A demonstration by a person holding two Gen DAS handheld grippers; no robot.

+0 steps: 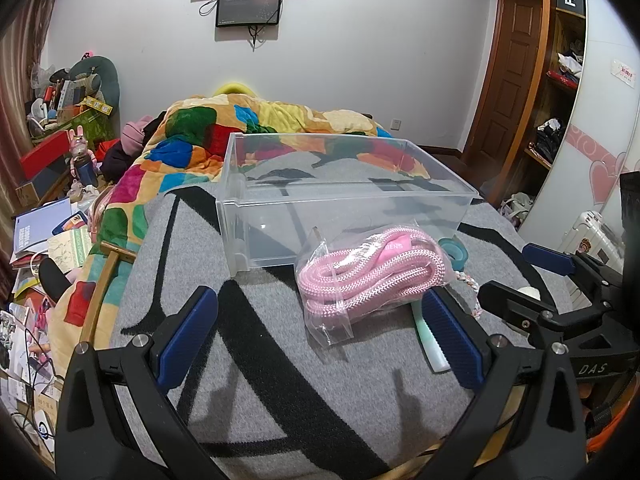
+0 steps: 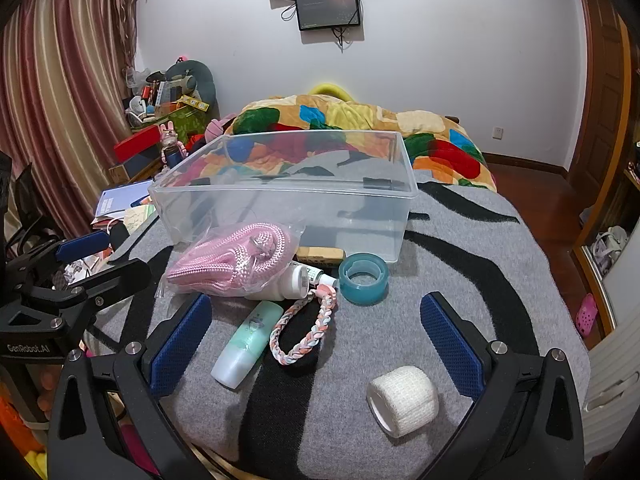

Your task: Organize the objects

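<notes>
Two tools, left tool [image 1: 320,332] and right tool [image 2: 316,340], gape unloaded before one clear bin [image 2: 280,200], one pink rope bag [image 2: 236,264], one tape roll [image 2: 363,278].

White wall [image 2: 460,60]; striped curtains [image 2: 60,100]; wooden door [image 1: 516,72]

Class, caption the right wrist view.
Open right hand-held gripper above green tube, braid, bandage roll; empty clear bin behind.

Grey blanket [image 2: 460,248] carries clear bin [image 2: 288,200], bagged pink rope [image 2: 236,264], tape [image 2: 363,278], bandage roll [image 2: 402,400].
</notes>
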